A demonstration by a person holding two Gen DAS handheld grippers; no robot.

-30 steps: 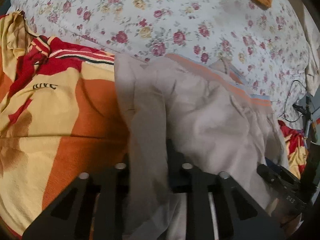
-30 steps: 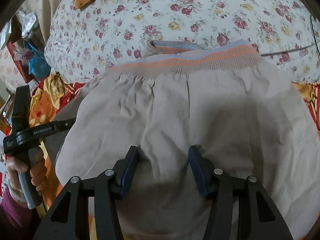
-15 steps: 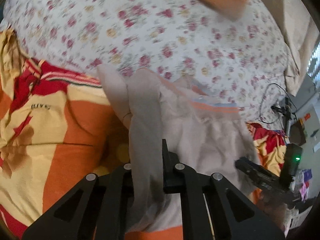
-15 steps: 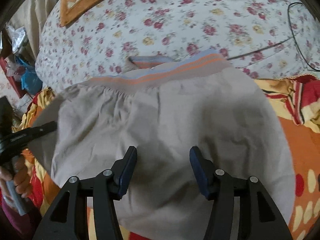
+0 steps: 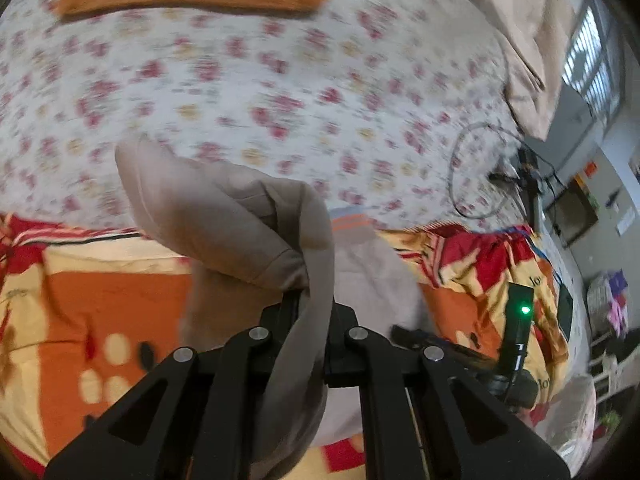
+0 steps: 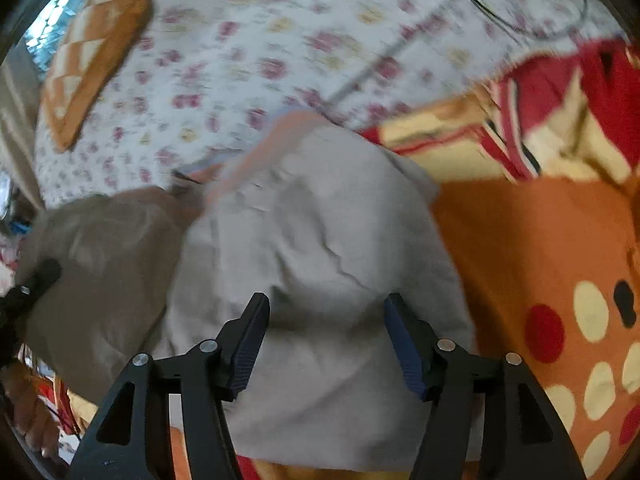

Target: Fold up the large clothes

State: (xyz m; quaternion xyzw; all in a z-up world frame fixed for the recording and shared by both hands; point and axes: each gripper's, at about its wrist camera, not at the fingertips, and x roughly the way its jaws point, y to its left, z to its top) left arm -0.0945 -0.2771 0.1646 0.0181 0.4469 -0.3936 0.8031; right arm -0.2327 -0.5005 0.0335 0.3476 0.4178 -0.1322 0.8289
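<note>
On a bed's floral sheet (image 5: 280,80), beige trousers (image 6: 320,240) are clamped by the left gripper (image 5: 310,304) for folding over; the right gripper (image 6: 326,344) is held apart above them.

Motion blur is smearing both fisheye views, worst on the floral sheet (image 5: 280,92). Daylight is entering through a window (image 5: 592,60) at upper right. Edges are bending and darkening into black corners.
</note>
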